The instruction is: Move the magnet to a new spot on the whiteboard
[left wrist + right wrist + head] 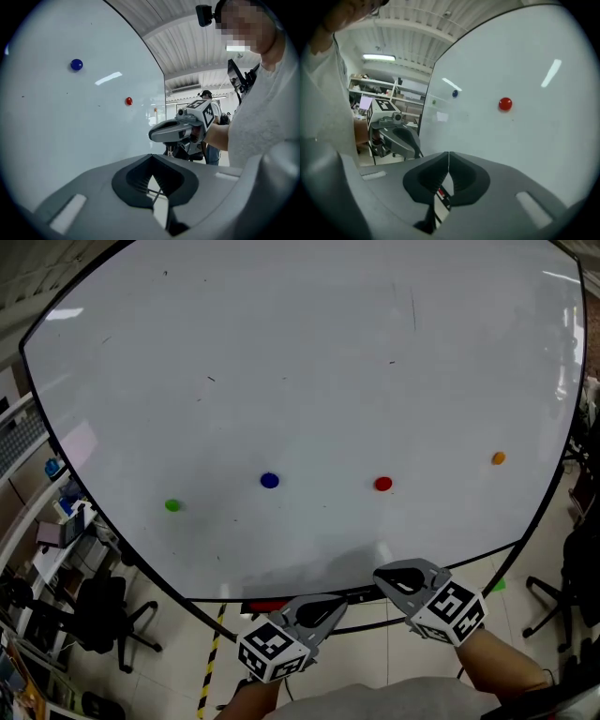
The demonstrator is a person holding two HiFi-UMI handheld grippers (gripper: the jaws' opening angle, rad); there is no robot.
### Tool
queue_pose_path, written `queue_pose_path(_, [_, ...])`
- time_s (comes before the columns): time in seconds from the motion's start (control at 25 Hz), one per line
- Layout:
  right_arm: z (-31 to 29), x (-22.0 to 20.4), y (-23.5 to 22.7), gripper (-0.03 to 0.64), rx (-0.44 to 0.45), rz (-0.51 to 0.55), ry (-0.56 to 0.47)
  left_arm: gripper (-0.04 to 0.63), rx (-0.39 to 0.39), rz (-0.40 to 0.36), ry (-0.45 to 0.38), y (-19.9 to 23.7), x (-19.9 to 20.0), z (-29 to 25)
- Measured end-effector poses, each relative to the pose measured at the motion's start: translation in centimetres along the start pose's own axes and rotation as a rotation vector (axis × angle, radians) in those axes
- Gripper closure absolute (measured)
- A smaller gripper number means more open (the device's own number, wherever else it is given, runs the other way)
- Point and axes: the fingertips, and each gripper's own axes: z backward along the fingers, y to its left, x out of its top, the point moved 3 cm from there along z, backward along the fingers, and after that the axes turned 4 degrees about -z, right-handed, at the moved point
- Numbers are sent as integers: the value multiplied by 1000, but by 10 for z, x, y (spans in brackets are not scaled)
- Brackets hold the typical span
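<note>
Down at six o'clock in the head view, a person holds two grippers level before an upright whiteboard (300, 362). The left gripper (330, 607) sits at about seven o'clock and the right gripper (392, 578) at about five. Each gripper's own view shows its jaws closed tip to tip with nothing between them, and neither one touches the board.

At twelve o'clock from the right gripper, well apart from its tips, the red magnet (382, 484) clings to the lower part of the board. It is one of four in a loose row. From the red one, the blue magnet (270, 481) lies at nine o'clock and the green magnet (172, 505) farther out the same way, slightly lower. The orange magnet (498, 458) sits out at two o'clock, near the board's edge.

Beyond the board's frame, at eight o'clock, a black office chair (101, 613) stands on the tiled floor.
</note>
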Motion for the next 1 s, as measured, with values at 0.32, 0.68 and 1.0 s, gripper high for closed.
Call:
queue_pose_path(0.32, [-4, -39, 34, 618, -10, -116, 53, 609, -109, 26, -29, -21, -11, 6])
queue_pose_path(0.68, [-12, -75, 90, 614, 88, -240, 93, 609, -125, 132, -3, -45, -53, 23])
queue_pose_path(1.0, [47, -86, 144, 614, 148, -287, 70, 609, -122, 152, -8, -116, -47, 38])
